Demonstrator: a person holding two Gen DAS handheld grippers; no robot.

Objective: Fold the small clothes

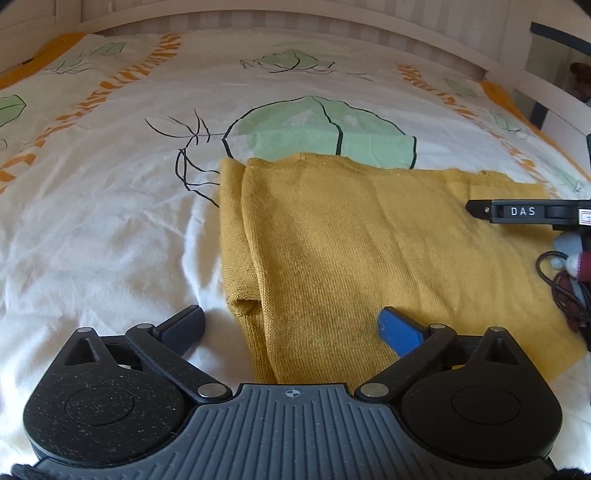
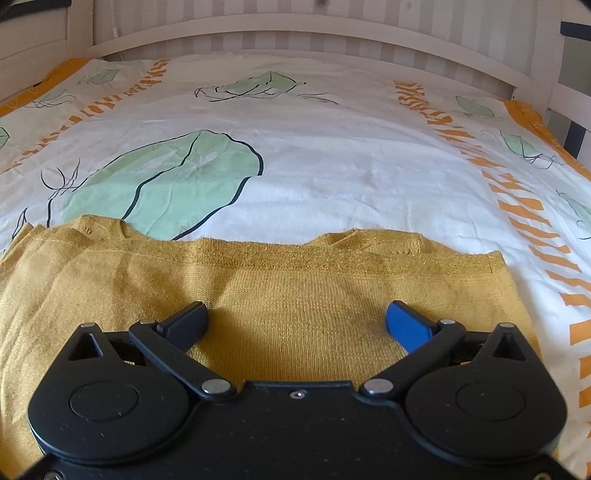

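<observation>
**Mustard knit, folded, on the bed**

Mustard knit (image 1: 369,251): one small garment, folded, lying flat on my bedspread (image 1: 110,229), which is white with green leaves and orange bands. Its left side shows a doubled fold with a rolled tube end near the front.

Left claw (image 1: 291,328): fingers wide apart, nothing between the pads. It hangs over the knit's left front edge; my dark finger (image 1: 183,326) is over bare sheet, my blue finger (image 1: 400,330) over the fabric. Whether either touches the cloth I cannot tell.

Right claw (image 2: 297,323): fingers also spread wide, gripping nothing. Both are over the knit (image 2: 295,288), whose far hem runs across just beyond them. In the left view this claw (image 1: 524,212) reaches in over the knit's right part.

Headboard (image 2: 295,26): pale wood, at the far end.
</observation>
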